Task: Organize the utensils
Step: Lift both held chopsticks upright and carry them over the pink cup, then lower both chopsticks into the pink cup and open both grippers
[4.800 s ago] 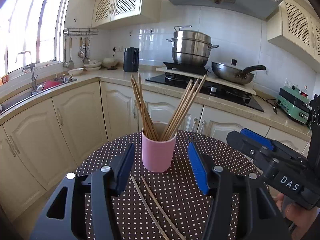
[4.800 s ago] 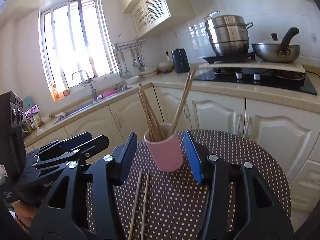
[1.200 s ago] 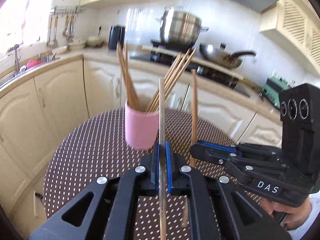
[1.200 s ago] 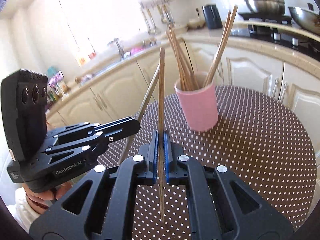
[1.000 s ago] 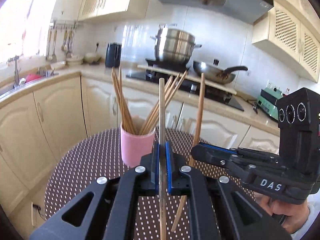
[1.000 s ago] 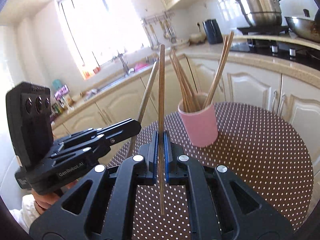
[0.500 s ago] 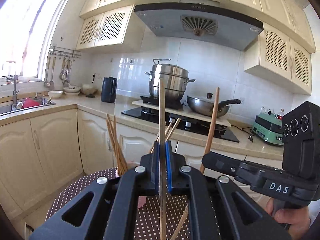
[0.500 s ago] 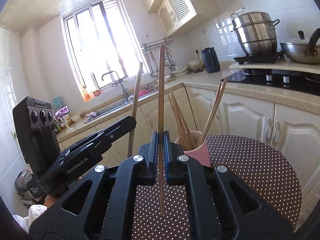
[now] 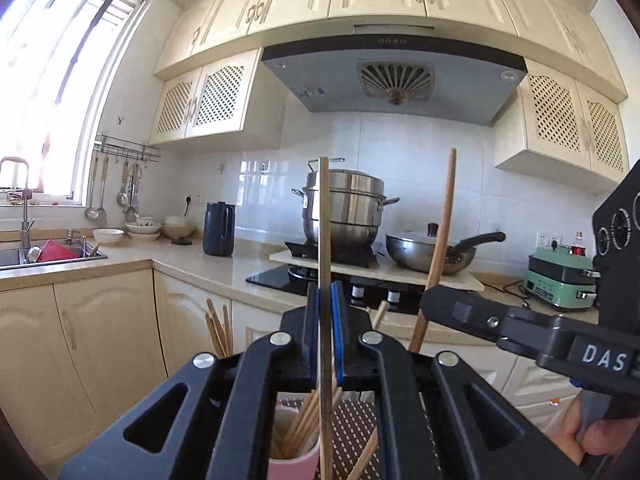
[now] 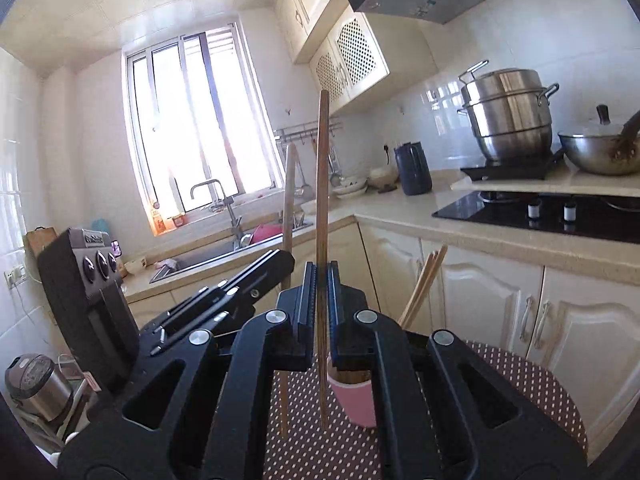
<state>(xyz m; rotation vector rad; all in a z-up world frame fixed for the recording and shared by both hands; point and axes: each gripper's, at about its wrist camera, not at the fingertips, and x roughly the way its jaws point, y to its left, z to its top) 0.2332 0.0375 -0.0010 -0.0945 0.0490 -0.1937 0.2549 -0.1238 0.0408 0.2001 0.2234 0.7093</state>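
Gripping, left wrist view: left gripper (image 9: 325, 334) jaws clamped on an upright chopstick (image 9: 324, 240).
Cup: pink cup (image 9: 294, 466) of chopsticks stands below on the dotted table (image 9: 356, 416).
Neighbour: right gripper (image 9: 430, 307) clamps a tilted chopstick (image 9: 442, 236).
Right wrist view: right gripper (image 10: 320, 300) jaws clamped on second chopstick (image 10: 322, 176).
Cup position: pink cup (image 10: 354, 400) stands toward the table's (image 10: 520, 384) far edge.
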